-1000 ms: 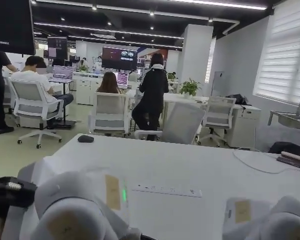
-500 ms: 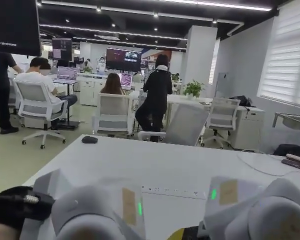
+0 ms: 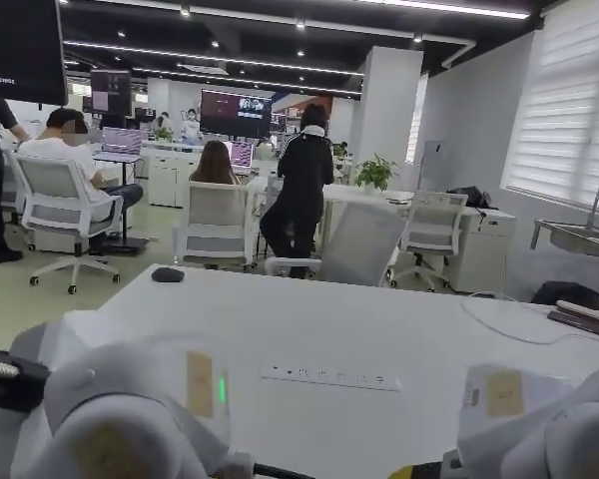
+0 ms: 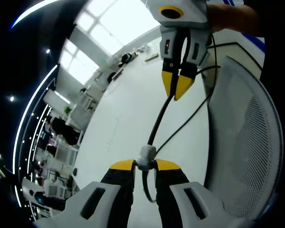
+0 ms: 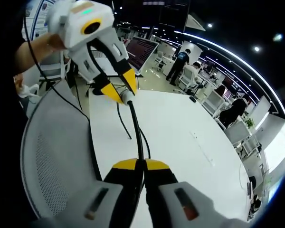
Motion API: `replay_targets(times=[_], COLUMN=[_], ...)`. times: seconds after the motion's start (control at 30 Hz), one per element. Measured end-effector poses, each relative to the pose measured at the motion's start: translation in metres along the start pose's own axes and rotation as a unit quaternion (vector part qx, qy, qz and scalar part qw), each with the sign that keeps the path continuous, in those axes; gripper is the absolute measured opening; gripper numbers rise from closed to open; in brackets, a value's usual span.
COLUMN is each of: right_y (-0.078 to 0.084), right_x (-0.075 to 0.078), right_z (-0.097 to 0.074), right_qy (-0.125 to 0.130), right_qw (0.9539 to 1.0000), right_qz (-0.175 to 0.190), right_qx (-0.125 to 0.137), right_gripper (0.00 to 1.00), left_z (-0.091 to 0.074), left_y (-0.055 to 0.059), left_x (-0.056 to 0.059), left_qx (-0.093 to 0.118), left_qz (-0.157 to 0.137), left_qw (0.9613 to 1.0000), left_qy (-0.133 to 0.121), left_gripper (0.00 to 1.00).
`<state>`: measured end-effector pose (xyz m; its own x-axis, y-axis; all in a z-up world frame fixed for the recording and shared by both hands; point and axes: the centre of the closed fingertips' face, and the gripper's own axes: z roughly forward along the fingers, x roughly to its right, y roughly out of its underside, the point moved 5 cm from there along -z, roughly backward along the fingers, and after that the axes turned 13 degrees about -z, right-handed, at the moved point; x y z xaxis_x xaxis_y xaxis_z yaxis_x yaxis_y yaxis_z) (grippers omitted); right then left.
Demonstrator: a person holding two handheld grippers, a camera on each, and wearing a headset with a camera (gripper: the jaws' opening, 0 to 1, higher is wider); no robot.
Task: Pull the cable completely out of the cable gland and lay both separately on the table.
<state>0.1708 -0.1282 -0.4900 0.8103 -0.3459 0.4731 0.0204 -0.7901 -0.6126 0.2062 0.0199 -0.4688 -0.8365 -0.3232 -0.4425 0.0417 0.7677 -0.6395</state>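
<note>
- The cable gland (image 4: pixel 146 156), a pale grey fitting, is clamped between the yellow tips of the left gripper (image 4: pixel 145 165) at 6 o'clock in the left gripper view.
- The black cable (image 4: pixel 159 116) is seen threaded through the gland. From there it is stretched straight towards 12 o'clock.
- A short tail of the cable is seen on the near side of the gland, between the left jaws.
- At about 1 o'clock in that view the cable is pinched by the right gripper (image 4: pixel 177 88), with its yellow tips closed together on it.
- In the right gripper view the right jaws are seen shut on the cable at 6 o'clock. The gland is held by the left gripper at about 11 o'clock.
- Both gland and cable are held in the air above the white table (image 4: pixel 128 104); neither is laid on it.
- A mesh chair back (image 4: pixel 247 142) is seen just beside the grippers, at 3 o'clock in the left gripper view.
- In the head view a white power strip (image 3: pixel 329 377) is seen flat on the table at about 6 o'clock, and a dark mouse (image 3: pixel 167 274) lies well apart from it, towards 9 o'clock.
</note>
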Motion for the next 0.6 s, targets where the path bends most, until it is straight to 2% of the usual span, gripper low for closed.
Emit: replay_targets(times=[0.23,0.47,0.53,0.57,0.6], right_y=[0.008,0.017,0.02,0.021,0.023], right_x=[0.0,-0.003,-0.006,-0.009,-0.011], right_z=[0.0,0.002,0.002,0.002,0.001], right_qy=[0.0,-0.014,-0.027,-0.044,-0.051], right_qw=[1.0,0.9997,0.9994,0.9987,0.9983], right_qz=[0.006,0.015,0.012,0.006,0.009], right_qx=[-0.008,-0.016,-0.02,-0.024,-0.027], right_gripper=[0.03,0.03,0.04,0.05,0.08], left_z=[-0.007,-0.012,-0.013,-0.013,-0.013], left_y=[0.01,0.016,0.018,0.02,0.021], left_x=[-0.007,-0.014,-0.017,-0.018,-0.02], left_qx=[-0.008,-0.007,-0.007,-0.008,-0.01], left_qz=[-0.009,-0.021,-0.026,-0.027,-0.028], left_qw=[0.9999,0.9995,0.9992,0.9991,0.9989], left_qy=[-0.012,-0.024,-0.028,-0.031,-0.035], left_gripper=[0.17,0.17,0.16,0.16,0.16])
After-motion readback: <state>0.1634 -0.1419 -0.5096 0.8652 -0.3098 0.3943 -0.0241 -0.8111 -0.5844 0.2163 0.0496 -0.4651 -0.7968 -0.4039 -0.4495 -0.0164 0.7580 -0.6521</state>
